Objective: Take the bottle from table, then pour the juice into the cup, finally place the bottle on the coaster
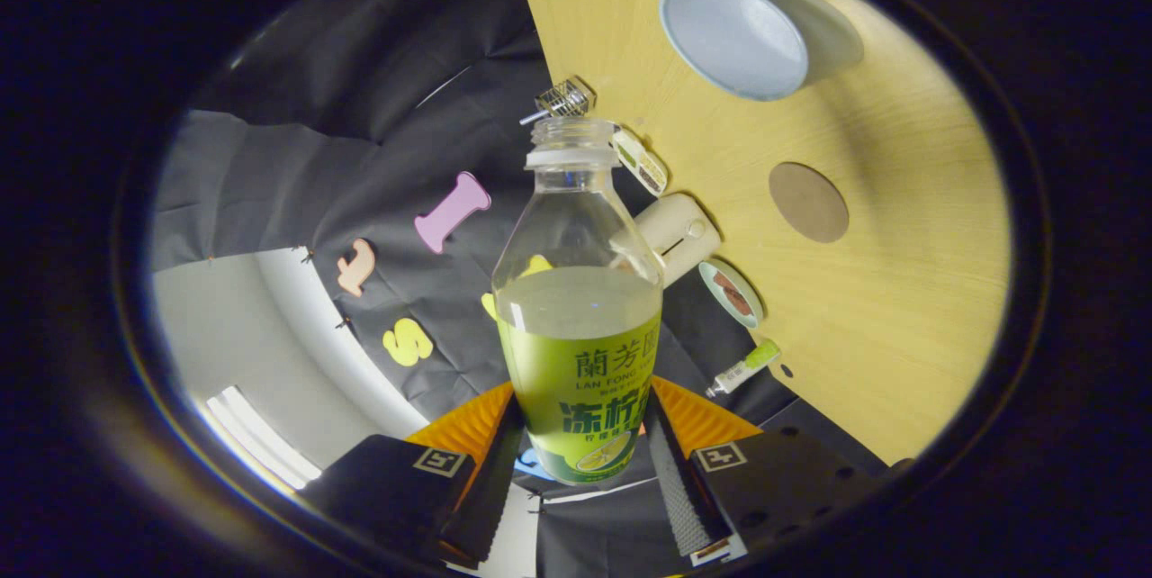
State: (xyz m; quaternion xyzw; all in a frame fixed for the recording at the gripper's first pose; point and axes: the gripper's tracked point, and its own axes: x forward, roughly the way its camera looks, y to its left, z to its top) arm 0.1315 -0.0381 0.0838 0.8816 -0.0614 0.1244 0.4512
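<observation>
Gripper view shows the gripper point(580, 461) closed on the bottle point(579, 317): both fingers point(677, 479) press on its green label from the two sides. The bottle has no cap and is about half full of pale juice. It is held up off the table point(900, 290), tilted against it. Beyond the bottle's mouth, the pale blue cup point(738, 38) stands near the table's far edge, and the round brown coaster point(808, 202) lies apart from it, toward the middle.

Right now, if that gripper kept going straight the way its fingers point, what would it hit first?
The gripper is shut on the clear uncapped juice bottle with the green label; its mouth leads toward the black cloth wall, probably met first, though depth is unclear.
</observation>
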